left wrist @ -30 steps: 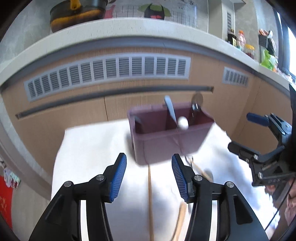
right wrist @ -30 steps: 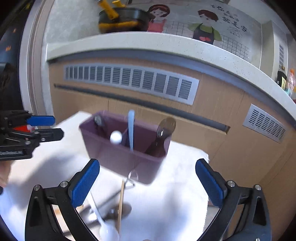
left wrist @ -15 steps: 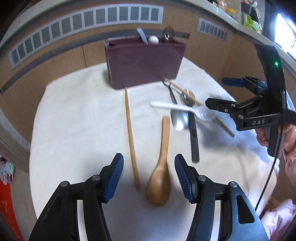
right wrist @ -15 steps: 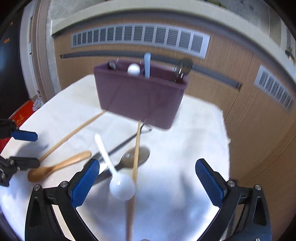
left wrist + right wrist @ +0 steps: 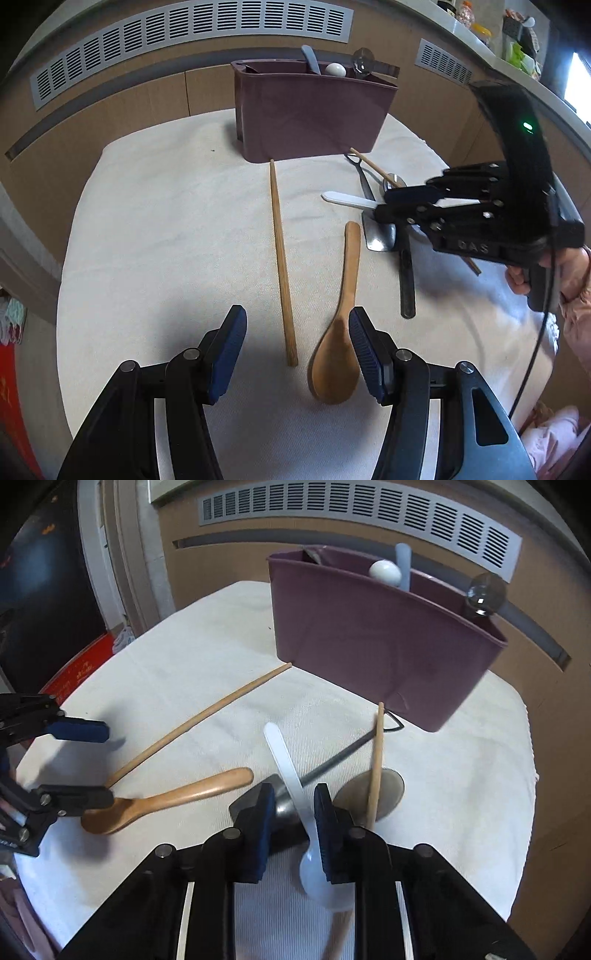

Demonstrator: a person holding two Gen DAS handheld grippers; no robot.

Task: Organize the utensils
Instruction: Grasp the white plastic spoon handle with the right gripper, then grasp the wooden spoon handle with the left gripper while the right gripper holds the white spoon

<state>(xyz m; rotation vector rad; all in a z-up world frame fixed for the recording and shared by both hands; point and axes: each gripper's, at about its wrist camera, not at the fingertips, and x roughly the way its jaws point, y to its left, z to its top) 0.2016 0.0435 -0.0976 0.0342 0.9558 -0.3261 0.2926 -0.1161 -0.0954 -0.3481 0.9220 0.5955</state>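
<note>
Your right gripper (image 5: 291, 812) has just been closing around the white spoon (image 5: 295, 790); contact unclear. Left gripper (image 5: 297, 345) stands released over the wooden spoon (image 5: 338, 354).

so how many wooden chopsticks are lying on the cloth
2. One chopstick lies alone, running from the purple holder toward the left gripper. The other chopstick lies across the metal spoon beside the right gripper. More could sit hidden inside the holder.
</note>
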